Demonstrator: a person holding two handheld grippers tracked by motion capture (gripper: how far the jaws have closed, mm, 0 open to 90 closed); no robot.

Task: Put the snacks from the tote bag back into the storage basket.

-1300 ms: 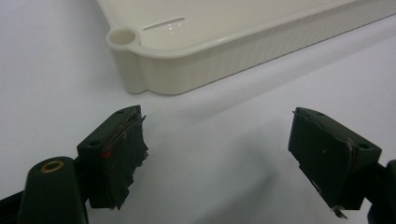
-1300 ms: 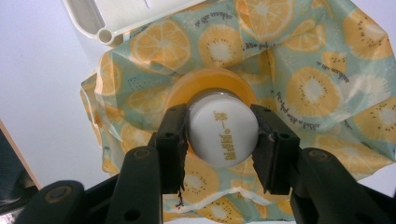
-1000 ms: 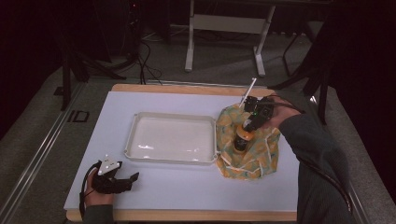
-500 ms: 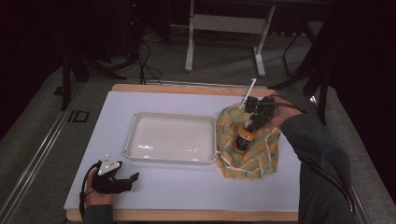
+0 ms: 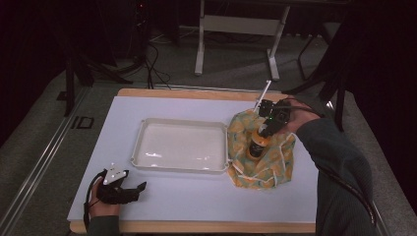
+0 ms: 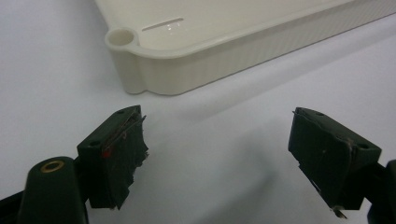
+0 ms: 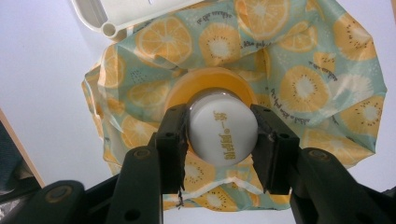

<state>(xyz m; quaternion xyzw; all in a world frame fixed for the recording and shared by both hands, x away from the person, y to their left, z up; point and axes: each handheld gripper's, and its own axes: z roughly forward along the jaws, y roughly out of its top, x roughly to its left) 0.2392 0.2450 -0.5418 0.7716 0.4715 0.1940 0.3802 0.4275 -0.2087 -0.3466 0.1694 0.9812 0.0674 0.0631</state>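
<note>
Right, nearest me my left gripper [image 5: 129,189] sits low on the white table [image 5: 196,201] at the near-left corner, jaws wide apart with nothing between them, pointing at the cream tray [image 6: 196,65] just ahead. Further out on the right, my right gripper [image 7: 223,140] has its pads clamped on the white cap of the orange bottle [image 5: 257,143]. That bottle stands upright on the citrus-print cloth bag [image 5: 260,164], which touches the tray's right edge.

One bottle [image 5: 257,144], one fruit-print cloth [image 5: 268,164], one tray [image 5: 181,147], two grippers: left gripper [image 5: 129,191], right gripper [image 5: 266,130].
</note>
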